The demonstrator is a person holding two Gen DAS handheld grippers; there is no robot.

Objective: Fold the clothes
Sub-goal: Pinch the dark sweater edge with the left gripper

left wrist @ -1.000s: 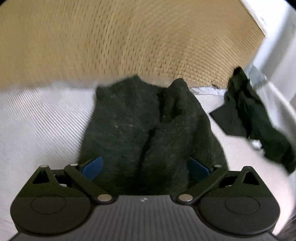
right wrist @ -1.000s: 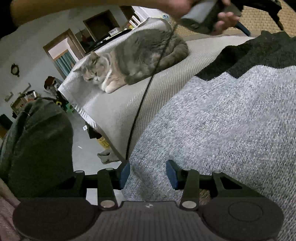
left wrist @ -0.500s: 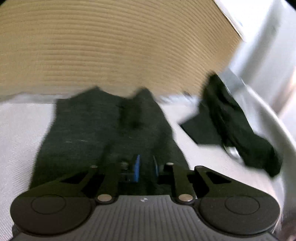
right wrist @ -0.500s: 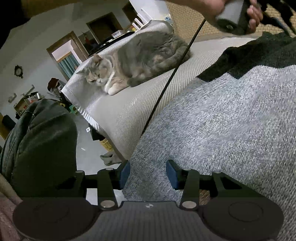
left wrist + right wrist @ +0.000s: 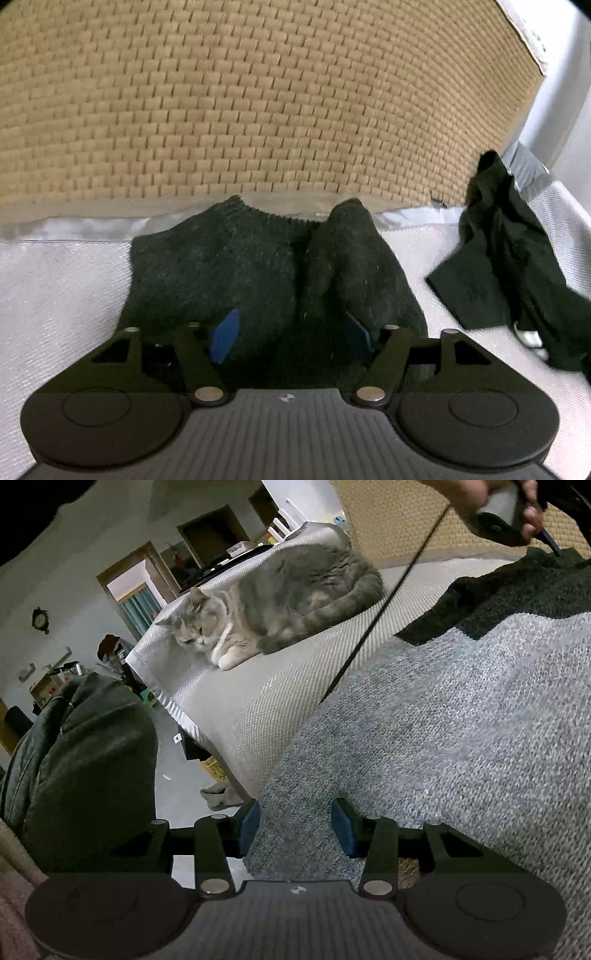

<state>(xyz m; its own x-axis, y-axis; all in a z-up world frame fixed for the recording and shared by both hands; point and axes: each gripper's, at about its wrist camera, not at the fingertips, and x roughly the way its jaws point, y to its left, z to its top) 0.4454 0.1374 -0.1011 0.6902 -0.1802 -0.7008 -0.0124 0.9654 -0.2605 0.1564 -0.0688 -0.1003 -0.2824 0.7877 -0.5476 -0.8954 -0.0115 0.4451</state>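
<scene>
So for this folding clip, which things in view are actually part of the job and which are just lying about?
In the job:
- grey and dark green knitted sweater
- left tool, open over its dark collar end
- right tool, open at the grey hem

Lying about:
- crumpled black cloth
- grey and white cat
- dark jacket

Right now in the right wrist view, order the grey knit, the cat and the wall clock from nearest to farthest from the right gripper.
1. Grey knit: between the right gripper's open fingers, spreading right.
2. Cat: lying on the bed, up and left of centre.
3. Wall clock: on the far wall, at the left edge.
</scene>
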